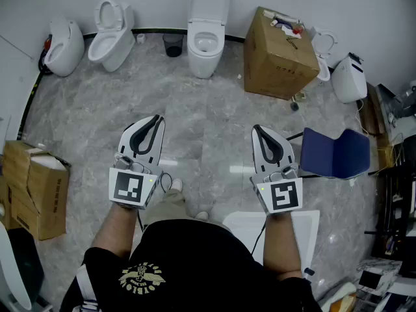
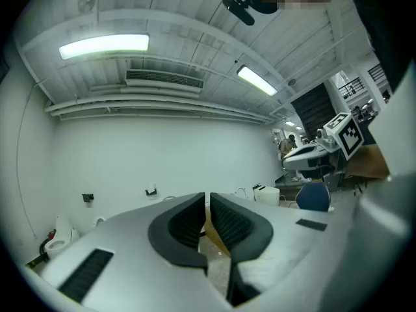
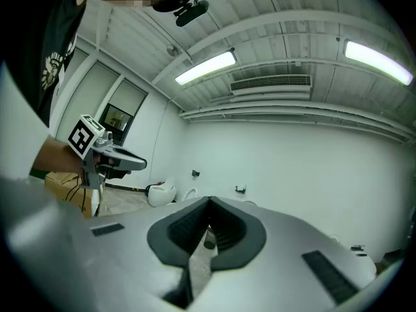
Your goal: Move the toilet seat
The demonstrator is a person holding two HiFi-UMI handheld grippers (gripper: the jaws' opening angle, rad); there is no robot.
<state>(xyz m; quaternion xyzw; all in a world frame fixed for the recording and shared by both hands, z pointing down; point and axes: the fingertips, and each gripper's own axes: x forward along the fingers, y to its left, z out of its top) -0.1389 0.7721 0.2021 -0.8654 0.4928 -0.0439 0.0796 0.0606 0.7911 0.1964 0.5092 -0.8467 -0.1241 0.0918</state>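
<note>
Toilet seat [image 1: 207, 42] sits well ahead of us; we hold the left gripper [image 1: 157, 118] and the right gripper [image 1: 256, 129] level, both clenched on nothing.

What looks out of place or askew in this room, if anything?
The toilets along the wall are not lined up: the middle toilet faces straight out, but the second toilet to its left is turned at an angle. A large cardboard box sits skewed among them. Nothing looks spilled or broken.
</note>
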